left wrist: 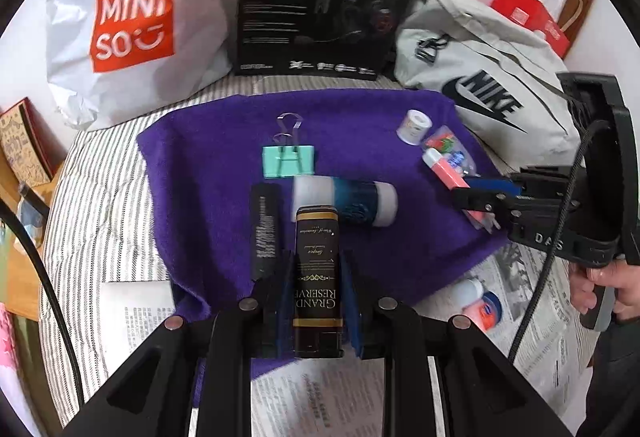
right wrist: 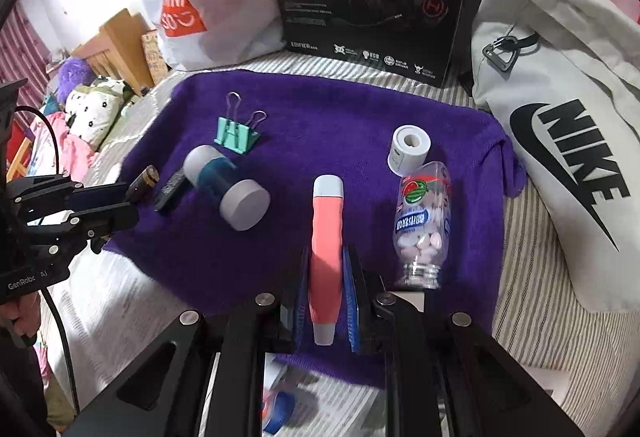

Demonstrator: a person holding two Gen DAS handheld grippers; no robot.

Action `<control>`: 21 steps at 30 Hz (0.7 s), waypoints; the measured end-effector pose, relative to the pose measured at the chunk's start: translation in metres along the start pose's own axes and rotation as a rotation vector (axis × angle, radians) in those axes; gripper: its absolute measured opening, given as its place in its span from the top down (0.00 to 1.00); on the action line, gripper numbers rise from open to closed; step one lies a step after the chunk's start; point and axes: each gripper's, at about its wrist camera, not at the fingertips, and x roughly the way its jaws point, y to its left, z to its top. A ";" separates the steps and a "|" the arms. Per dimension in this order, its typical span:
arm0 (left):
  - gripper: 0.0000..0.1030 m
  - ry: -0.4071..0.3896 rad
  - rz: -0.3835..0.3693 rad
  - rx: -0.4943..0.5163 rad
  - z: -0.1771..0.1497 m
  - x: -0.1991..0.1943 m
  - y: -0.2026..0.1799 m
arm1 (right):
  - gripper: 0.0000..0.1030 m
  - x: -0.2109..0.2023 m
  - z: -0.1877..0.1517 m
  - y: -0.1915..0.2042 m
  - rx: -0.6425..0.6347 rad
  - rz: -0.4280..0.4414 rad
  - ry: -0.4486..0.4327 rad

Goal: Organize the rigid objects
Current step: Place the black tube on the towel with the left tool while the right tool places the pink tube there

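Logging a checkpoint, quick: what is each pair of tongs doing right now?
Left tongs: shut on the black Grand Reserve box.
Right tongs: shut on the pink pen-shaped tube.

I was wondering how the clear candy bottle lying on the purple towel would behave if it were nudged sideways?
The clear candy bottle lies on its side and looks round, so it would probably roll, though the purple towel may slow it. The loose candies inside would likely shift. Its smooth, clear plastic-looking wall might be slippery to grip.
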 end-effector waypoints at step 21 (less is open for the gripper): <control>0.78 0.035 0.146 -0.077 0.029 0.042 0.031 | 0.83 0.034 -0.001 -0.002 -0.026 -0.036 0.044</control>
